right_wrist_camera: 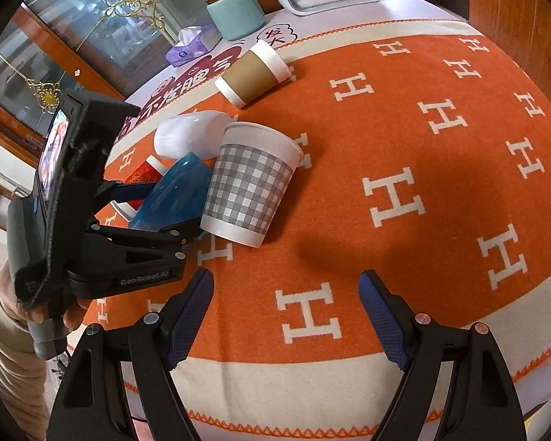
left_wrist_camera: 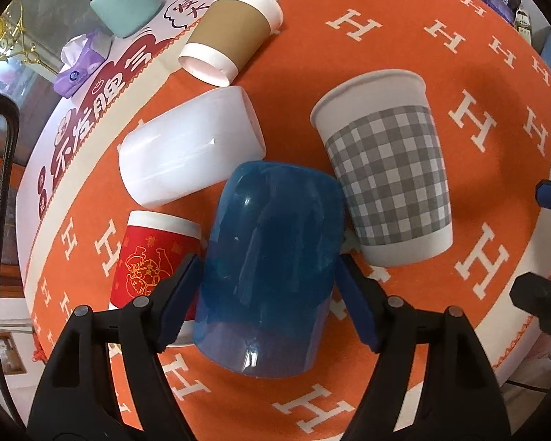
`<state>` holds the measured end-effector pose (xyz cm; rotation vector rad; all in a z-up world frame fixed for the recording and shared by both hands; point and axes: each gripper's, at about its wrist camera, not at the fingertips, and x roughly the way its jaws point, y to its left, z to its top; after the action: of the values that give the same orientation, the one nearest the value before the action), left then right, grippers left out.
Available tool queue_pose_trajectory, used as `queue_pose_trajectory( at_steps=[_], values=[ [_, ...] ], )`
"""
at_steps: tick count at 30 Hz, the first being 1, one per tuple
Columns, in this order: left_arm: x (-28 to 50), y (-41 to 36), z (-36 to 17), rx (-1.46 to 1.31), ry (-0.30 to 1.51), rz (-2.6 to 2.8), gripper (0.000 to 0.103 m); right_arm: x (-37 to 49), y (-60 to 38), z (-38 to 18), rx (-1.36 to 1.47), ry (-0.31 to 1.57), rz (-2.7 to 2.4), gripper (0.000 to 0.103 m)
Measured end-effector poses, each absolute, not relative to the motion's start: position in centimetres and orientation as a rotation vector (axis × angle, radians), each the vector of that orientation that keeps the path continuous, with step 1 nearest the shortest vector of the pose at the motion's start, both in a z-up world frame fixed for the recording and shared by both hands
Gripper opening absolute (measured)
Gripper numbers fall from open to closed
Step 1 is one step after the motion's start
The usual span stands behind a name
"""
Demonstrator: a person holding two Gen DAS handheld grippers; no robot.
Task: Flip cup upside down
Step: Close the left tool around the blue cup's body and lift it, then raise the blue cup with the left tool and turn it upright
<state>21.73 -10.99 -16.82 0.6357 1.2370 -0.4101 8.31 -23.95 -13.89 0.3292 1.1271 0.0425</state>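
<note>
We saw the left gripper (left_wrist_camera: 266, 294) with its two blue-padded fingers (left_wrist_camera: 182, 294) pinching the translucent blue cup (left_wrist_camera: 272, 253) from either side, low on its body. The blue cup stood upside down, closed base upward, in the cluster of cups toward the left edge of the orange blanket (left_wrist_camera: 440, 312) with its white H pattern. From the right wrist view the blue cup (right_wrist_camera: 176, 191) appeared tilted in the left gripper (right_wrist_camera: 158, 205), and we could not tell whether its rim touched the blanket.

Just beside the blue cup, on its right, the grey checked paper cup (left_wrist_camera: 389, 180) leaned with its mouth up, touching or nearly touching the blue one. A white plastic cup (left_wrist_camera: 191, 147) lay on its side just behind the blue cup. A red paper cup (left_wrist_camera: 154, 257) with gold drawing sat at the blue cup's left, partly hidden by the left finger. Farther back, near the blanket's far edge, a brown-sleeved paper cup (left_wrist_camera: 231, 33) lay on its side.

The right gripper (right_wrist_camera: 286, 316) hung over the near edge of the blanket (right_wrist_camera: 422, 183), well apart from the cups, its fingers (right_wrist_camera: 191, 316) spread wide with nothing between them.

Beyond the blanket stood a teal canister (right_wrist_camera: 235, 14) and a purple tissue pack (right_wrist_camera: 187, 49).
</note>
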Motion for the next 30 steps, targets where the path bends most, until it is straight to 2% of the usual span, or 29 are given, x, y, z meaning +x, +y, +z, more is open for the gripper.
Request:
queue_pose_trajectory(
  at_steps=[5, 16, 24, 30],
  values=[
    [21.3, -10.8, -16.4, 0.607, 1.237, -0.397, 0.071, 8.1, -24.0, -13.8, 0.332, 1.133, 0.044, 0.077],
    [17.8, -8.5, -12.8, 0.452, 1.250, -0.343, 0.071, 7.0, -24.3, -13.1, 0.347, 1.120, 0.044, 0.076],
    [13.4, -5.5, -9.8, 0.190, 1.298, -0.290, 0.071, 5.4, -23.5, -12.6, 0.343, 1.112, 0.078, 0.076],
    [10.4, -4.0, -10.0, -0.018, 1.317, -0.226, 0.071, 4.3, -22.9, -13.2, 0.346, 1.132, 0.095, 0.077]
  ],
)
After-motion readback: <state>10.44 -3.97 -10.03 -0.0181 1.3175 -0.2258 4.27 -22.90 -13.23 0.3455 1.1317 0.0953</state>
